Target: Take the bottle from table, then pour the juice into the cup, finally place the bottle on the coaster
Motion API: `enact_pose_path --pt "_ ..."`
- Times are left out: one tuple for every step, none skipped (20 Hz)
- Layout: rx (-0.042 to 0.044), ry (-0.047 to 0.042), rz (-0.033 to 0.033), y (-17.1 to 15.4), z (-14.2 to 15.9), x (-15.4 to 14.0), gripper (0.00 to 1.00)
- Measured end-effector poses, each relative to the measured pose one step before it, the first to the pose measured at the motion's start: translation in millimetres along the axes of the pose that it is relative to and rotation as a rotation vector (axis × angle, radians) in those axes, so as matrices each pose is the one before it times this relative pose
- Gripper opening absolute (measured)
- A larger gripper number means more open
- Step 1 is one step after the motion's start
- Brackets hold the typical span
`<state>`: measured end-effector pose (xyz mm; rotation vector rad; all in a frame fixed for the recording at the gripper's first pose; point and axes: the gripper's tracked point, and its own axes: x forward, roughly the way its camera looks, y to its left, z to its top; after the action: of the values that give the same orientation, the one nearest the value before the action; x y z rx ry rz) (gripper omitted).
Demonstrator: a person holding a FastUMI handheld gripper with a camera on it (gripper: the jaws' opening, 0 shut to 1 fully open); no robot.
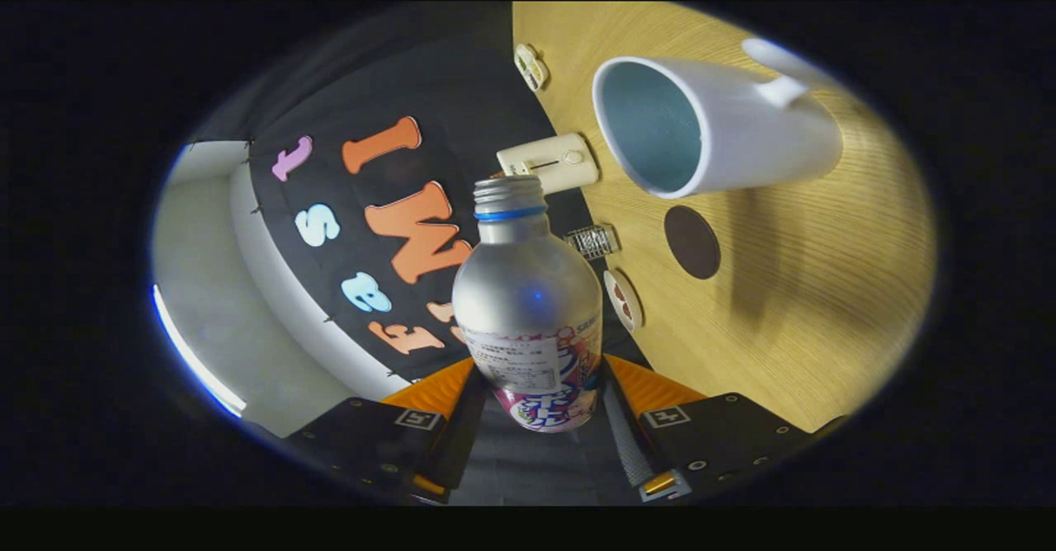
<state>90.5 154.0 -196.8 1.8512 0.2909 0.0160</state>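
I see bottle (528, 303) clamped between my claw (532, 398) fingers | cup (701, 126) on worktop (817, 287) at 1 o'clock beyond bottle | coaster (692, 242) beside cup

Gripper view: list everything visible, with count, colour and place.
bottle: 1, silver with a blue neck ring and printed label, uncapped, held between the fingers, mouth pointing away from the camera.
cup: 1, white with pale blue inside, on the table beyond the bottle.
coaster: 1, dark brown, round, on the table beside the cup.
table: 1, light wood.
small items at the table's far edge: 4, mostly cream; what they are cannot be told.
gripper: 1, jaws closed on the bottle's lower body, one finger on each side.
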Motion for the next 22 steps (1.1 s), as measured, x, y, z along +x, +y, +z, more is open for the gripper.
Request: enact_pose_path --pt "0.00802 0.0 0.00291 0.85 0.05 1.11 0.73" --pt "0.00904 0.00056 0.00643 2.36 -1.21 -0.71 0.73" --pt "0.00847 0.00603 0.00626 1.48 -2.49 -1.28 0.73" --pt "0.0184 0.00216 0.01288 2.51 -0.06 0.55 0.73" --pt "0.01733 0.00375 0.0058 1.75 -0.99 -0.13 0.73" --pt "0.01565 0.0016 0.00547 1.06 0.79 0.15 0.73" --pt "0.00932 0.00434 0.00191 1.33 -0.35 -1.69 0.73" --pt "0.00473 0.00215 0.00181 0.76 0.13 -0.53 0.73" --pt "0.00511 0.00236 0.00123 0.38 -0.74 -1.01 0.74" --pt "0.01259 0.00451 0.00183 0.02 -1.19 0.46 0.74" --pt "0.00477 0.00122 -0.0031 -0.83 -0.91 -1.05 0.74" --pt "0.00202 0.00112 -0.00032 -0.73 0.07 -0.38 0.74" --pt "-0.00167 -0.00038 -0.00069 0.11 -0.83 0.24 0.74" --pt "0.00281 0.00094 0.0002 -0.82 0.39 0.38 0.73" --pt "0.00403 0.00016 -0.00246 -0.92 -0.74 -1.03 0.74" --pt "0.00519 0.00146 -0.00029 -1.02 0.47 2.32 0.73" --pt "0.00662 0.00006 -0.00052 -0.43 -0.63 0.49 0.74" --pt "0.00634 -0.00043 0.00249 1.22 0.5 1.5 0.73" --pt "0.00371 0.00184 0.002 1.03 -1.35 -1.67 0.73" --pt "0.00462 0.00245 0.00485 1.57 -0.01 -0.16 0.74" --pt "0.00485 0.00189 0.0031 0.74 -1.42 -1.0 0.74" --pt "0.00747 0.0017 0.00345 1.76 -0.02 -0.19 0.74"
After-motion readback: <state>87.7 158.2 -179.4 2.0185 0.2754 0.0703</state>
